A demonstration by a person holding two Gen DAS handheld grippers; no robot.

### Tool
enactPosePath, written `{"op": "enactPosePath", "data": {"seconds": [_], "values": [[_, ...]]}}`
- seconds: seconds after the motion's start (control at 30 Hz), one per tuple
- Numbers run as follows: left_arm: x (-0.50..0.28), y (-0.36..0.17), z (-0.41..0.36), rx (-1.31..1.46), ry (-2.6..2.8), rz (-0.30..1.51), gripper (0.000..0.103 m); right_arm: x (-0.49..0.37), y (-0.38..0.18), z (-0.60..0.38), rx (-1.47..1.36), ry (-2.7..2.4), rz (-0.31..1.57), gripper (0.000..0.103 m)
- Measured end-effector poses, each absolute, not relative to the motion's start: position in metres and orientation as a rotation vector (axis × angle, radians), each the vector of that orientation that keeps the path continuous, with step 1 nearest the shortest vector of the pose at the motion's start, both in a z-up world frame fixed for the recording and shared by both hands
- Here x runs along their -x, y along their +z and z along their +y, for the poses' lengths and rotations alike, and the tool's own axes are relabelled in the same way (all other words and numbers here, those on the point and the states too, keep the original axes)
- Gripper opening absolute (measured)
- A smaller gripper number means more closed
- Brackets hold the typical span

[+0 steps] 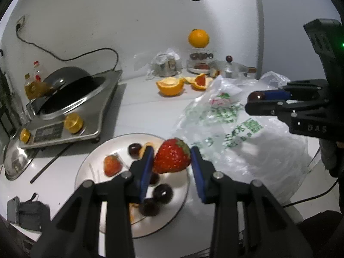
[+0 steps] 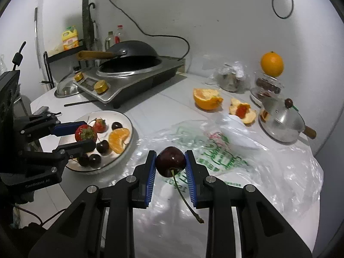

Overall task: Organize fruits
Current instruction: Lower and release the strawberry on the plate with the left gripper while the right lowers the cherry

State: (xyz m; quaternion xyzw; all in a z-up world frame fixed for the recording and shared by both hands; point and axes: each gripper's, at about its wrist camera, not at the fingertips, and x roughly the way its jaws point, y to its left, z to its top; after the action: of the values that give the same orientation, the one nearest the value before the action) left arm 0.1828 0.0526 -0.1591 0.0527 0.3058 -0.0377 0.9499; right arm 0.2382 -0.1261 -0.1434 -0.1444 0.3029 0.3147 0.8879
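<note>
On the left of the white table [image 2: 150,107], the round pale plate [image 2: 126,122] already carries berries, dark cherries and an orange segment, so it looks like the collecting spot. Above it the left tool [image 1: 172,158] is clamped narrowly on a ripe red strawberry [image 1: 172,159], probably for setting down there. Further right, the right tool [image 2: 171,163] pinches a dark glossy cherry [image 2: 171,161] over the crumpled clear plastic bag [image 2: 236,157], stem dangling.

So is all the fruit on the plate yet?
Not yet. The plate already has a strawberry, an orange piece and some cherries. The left claw holds another strawberry over it, and the right claw holds a cherry above the plastic bag. Both must still be set down.
</note>
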Motion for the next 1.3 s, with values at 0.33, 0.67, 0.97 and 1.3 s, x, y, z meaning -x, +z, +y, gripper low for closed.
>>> {"op": "enactPosePath", "data": {"seconds": [0.33,0.67,0.97,1.3], "values": [[-0.170,-0.166,0.090,-0.073,-0.038,0.616,0.036,-0.230,-0.141,-0.091,0.347,0.676,0.625,0.028],[-0.166,-0.180,0.120,-0.030,0.004,0.630,0.036,-0.227,-0.144,-0.064,0.392,0.702,0.633,0.028],[-0.180,-0.196,0.135,-0.033,0.013,0.656,0.036,-0.232,-0.152,-0.048,0.411,0.710,0.652,0.028],[-0.198,-0.211,0.145,0.004,0.000,0.698,0.037,-0.241,-0.158,-0.032,0.427,0.720,0.668,0.028]]}}
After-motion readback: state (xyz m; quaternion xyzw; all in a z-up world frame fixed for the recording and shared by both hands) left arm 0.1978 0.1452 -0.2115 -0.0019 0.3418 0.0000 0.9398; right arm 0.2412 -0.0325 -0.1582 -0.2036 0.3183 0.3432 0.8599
